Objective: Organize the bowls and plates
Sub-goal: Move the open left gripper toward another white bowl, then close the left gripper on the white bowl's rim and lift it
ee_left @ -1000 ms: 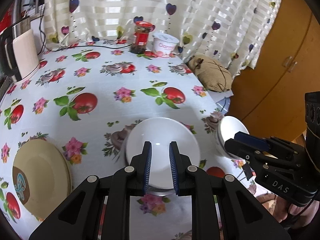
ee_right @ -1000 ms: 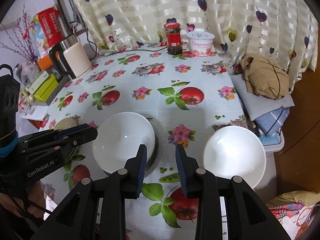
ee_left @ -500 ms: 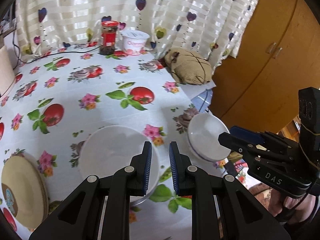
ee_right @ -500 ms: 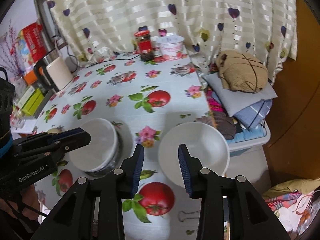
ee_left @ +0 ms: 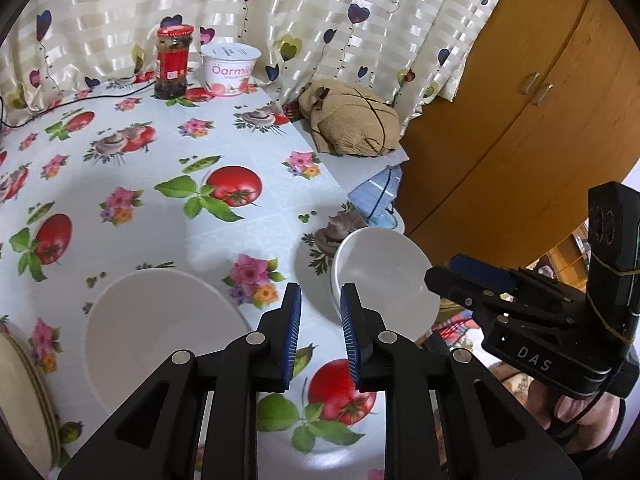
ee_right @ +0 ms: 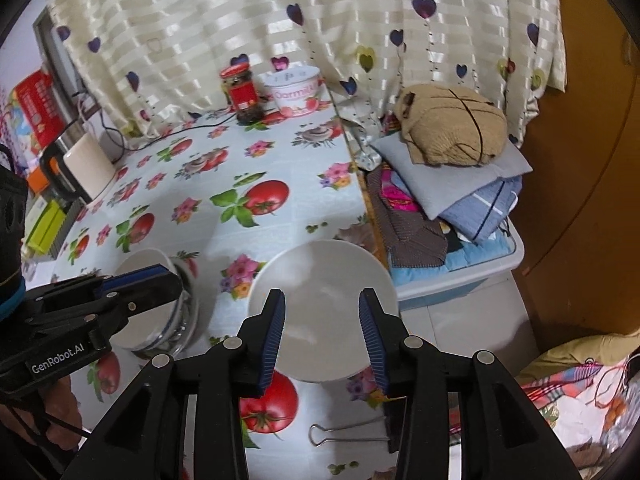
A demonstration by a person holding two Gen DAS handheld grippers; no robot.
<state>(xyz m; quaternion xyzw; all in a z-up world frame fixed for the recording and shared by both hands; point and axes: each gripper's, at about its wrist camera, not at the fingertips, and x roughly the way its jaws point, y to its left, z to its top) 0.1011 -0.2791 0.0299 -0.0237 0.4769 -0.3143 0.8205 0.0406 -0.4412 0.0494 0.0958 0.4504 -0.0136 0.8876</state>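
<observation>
Right gripper over near table edge, jaws just opening and parted, nothing gripped, white bowl beneath at right edge; left gripper likewise apart, empty, second white bowl left; beige plates beyond.

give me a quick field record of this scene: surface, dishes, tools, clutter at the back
surface: table under a tomato-and-flower cloth
dishes: white bowl at the right edge; white bowl further left; beige plates at far left
left tool: open, empty, jaws just widened
right tool: open, empty, jaws widening, over the edge bowl
back of table: red-lidded jar, yogurt tub
off table: folded clothes
</observation>
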